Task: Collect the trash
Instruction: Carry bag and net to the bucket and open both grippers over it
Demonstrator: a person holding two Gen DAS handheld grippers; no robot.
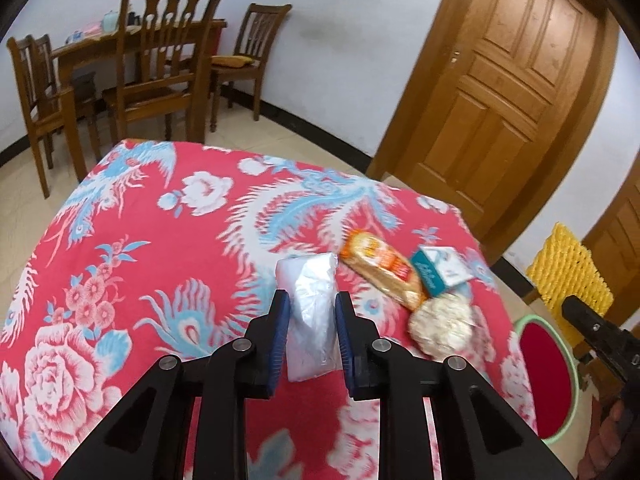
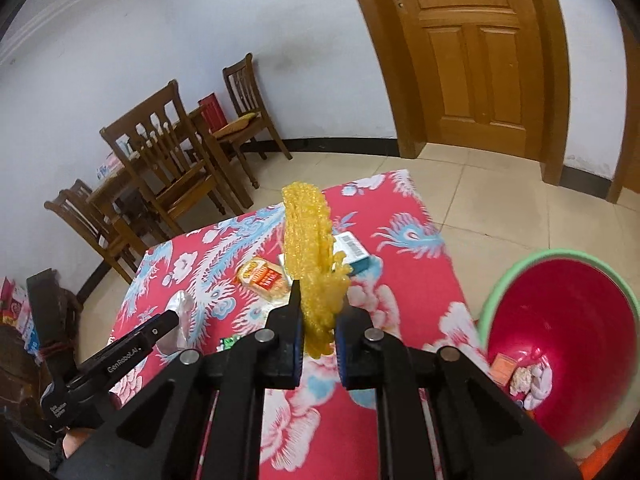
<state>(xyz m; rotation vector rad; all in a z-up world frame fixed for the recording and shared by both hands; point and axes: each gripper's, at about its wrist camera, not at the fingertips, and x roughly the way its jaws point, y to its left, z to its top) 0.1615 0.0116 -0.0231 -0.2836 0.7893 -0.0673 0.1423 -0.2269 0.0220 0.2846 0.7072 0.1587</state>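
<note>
Your left gripper (image 1: 310, 330) is closed on a crumpled clear plastic bag (image 1: 310, 312), and you hold it just above the red floral tablecloth (image 1: 160, 240). Your right gripper (image 2: 318, 332) is clamped on a yellow foam net sleeve (image 2: 310, 240) (the kind that wraps fruit), which stands up from the pads over the table. On the cloth near the bag lie an orange snack wrapper (image 1: 380, 272), a teal and white small carton (image 1: 440, 270) touching it, and a pale crumpled ball (image 1: 440, 326) just beside both. To your right stands a bin with red inside and green rim (image 2: 560, 344); some trash already lies at its bottom. Behind are wooden chairs (image 1: 160, 60) and a wooden door (image 1: 500, 80).
</note>
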